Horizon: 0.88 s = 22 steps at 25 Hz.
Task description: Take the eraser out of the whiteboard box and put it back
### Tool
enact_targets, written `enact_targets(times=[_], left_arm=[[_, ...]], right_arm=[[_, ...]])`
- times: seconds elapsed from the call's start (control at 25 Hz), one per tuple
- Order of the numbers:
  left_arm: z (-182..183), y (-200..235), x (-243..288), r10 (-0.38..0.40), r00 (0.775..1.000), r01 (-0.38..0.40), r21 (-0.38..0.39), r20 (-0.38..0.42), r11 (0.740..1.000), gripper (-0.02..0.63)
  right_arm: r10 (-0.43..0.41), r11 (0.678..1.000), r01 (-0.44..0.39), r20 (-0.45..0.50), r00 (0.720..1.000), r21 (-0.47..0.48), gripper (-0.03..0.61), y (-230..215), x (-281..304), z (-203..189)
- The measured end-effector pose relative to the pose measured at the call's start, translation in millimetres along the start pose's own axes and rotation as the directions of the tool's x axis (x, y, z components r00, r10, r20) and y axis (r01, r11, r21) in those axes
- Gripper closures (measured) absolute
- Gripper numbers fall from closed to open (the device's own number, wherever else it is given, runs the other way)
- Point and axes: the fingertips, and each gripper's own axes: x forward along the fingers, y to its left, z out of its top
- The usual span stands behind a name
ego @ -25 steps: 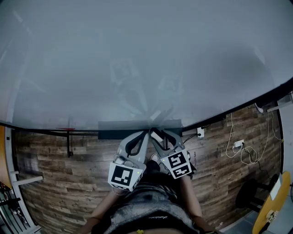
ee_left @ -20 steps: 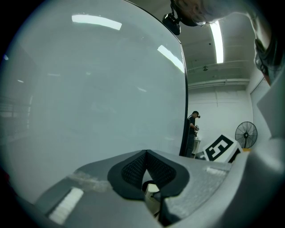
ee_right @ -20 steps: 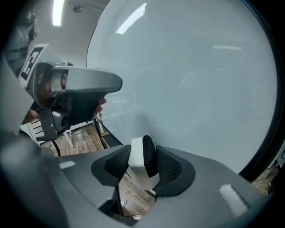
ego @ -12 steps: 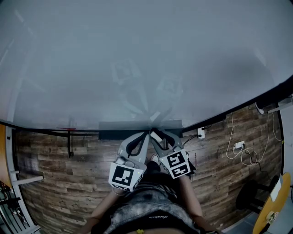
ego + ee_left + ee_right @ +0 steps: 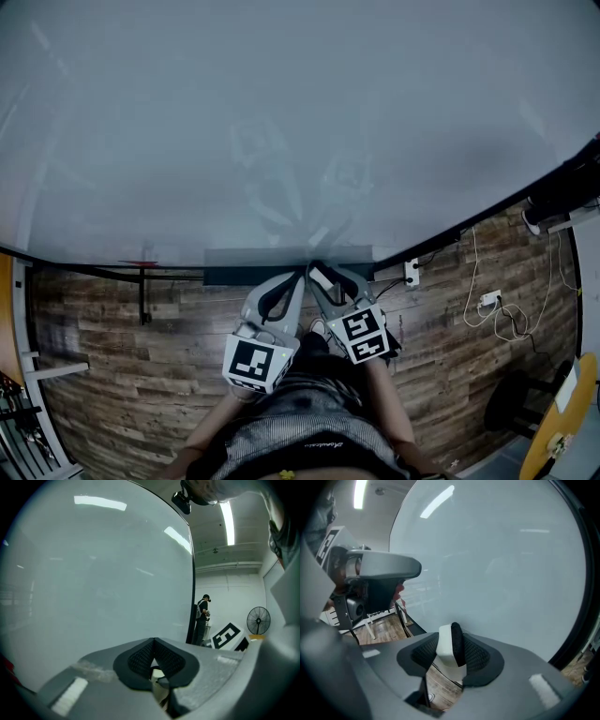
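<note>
The whiteboard [image 5: 281,122] fills the upper head view. Under its lower edge hangs the dark whiteboard box [image 5: 234,277]. My right gripper [image 5: 320,273] is at the box's right part, with the eraser [image 5: 322,278] between its jaws. In the right gripper view the eraser [image 5: 446,645], white with a black felt side, stands upright between the black pads [image 5: 477,654], which touch both of its faces. The right gripper [image 5: 451,654] is still closing on it. My left gripper [image 5: 301,274] is close beside the right one. Its jaws are shut with their tips together, and the left gripper [image 5: 153,642] holds nothing.
A red marker [image 5: 136,265] lies on the ledge to the left of the box. To the right, a wall socket [image 5: 410,272] and loose cables [image 5: 492,305] sit on the wood-plank surface. A person [image 5: 202,616] and a fan [image 5: 258,619] stand far off past the board's edge.
Both grippers stay where they were at the box. A dark shape at the whiteboard's right edge has grown larger in the head view.
</note>
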Motion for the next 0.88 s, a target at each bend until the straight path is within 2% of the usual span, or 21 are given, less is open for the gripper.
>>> enact_targets(times=[0.36, 0.88], left_arm=[[0, -1, -9, -0.005, 1.0, 0.005, 0.007, -0.009, 1.0, 0.612], [1, -1, -20, -0.015, 1.0, 0.015, 0.001, 0.001, 1.0, 0.612]], right_arm=[[-0.014, 1.0, 0.013, -0.036, 0.999, -0.02, 0.42, -1, -3, -7], [-0.024, 0.999, 0.024, -0.005, 1.0, -0.042, 0.42, 10, -21, 23]])
